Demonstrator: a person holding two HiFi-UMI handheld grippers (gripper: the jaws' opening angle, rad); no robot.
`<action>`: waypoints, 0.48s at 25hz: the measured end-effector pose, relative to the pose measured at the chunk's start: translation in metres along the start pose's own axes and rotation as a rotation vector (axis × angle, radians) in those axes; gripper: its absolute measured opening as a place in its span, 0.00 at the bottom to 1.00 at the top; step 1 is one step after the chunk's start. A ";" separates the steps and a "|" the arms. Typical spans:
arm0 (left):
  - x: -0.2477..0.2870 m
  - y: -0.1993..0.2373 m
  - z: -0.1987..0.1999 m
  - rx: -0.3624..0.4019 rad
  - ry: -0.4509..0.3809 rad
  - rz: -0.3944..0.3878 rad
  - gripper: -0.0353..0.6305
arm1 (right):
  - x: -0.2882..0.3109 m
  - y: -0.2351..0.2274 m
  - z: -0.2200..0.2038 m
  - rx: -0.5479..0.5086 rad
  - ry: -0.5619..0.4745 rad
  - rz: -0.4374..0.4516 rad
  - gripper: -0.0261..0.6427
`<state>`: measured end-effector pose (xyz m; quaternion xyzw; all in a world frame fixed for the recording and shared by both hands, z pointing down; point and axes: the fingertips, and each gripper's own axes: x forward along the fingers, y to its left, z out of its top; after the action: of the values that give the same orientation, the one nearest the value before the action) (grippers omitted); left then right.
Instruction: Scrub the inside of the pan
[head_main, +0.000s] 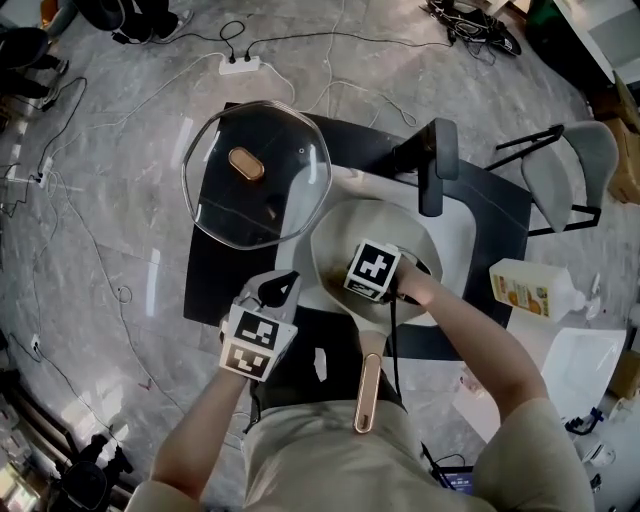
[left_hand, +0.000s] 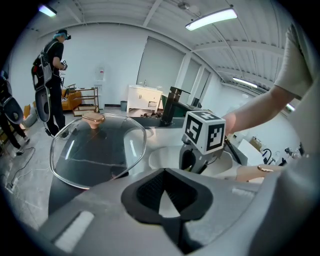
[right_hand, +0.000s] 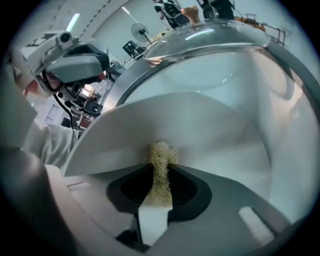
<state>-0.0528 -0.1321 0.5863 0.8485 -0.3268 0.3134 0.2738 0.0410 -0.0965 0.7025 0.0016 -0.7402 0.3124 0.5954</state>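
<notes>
Fingers (right_hand: 194, 191) of the right gripper (right_hand: 161, 176) clamp a fibrous scrubber (right_hand: 160, 155) against the white pan's (head_main: 342, 238) inner wall, mid-frame; left gripper (left_hand: 165, 189), tips together and empty, sits lower left beside it.

The right hand-held gripper (head_main: 368, 275) hides part of the pan (head_main: 370, 225)

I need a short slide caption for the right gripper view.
Right gripper grips a tan scrubber inside the white pan.
</notes>
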 end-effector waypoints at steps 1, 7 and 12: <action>0.000 0.001 -0.002 0.011 0.003 -0.002 0.06 | 0.001 -0.009 0.004 -0.033 0.001 -0.043 0.18; -0.005 0.009 -0.009 0.002 0.018 0.017 0.06 | 0.006 -0.061 0.024 -0.070 -0.104 -0.210 0.18; -0.004 0.007 -0.015 -0.002 0.027 0.017 0.06 | 0.000 -0.115 0.011 -0.042 -0.176 -0.394 0.18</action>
<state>-0.0653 -0.1250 0.5952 0.8410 -0.3307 0.3269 0.2766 0.0746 -0.1944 0.7546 0.1611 -0.7811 0.1732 0.5778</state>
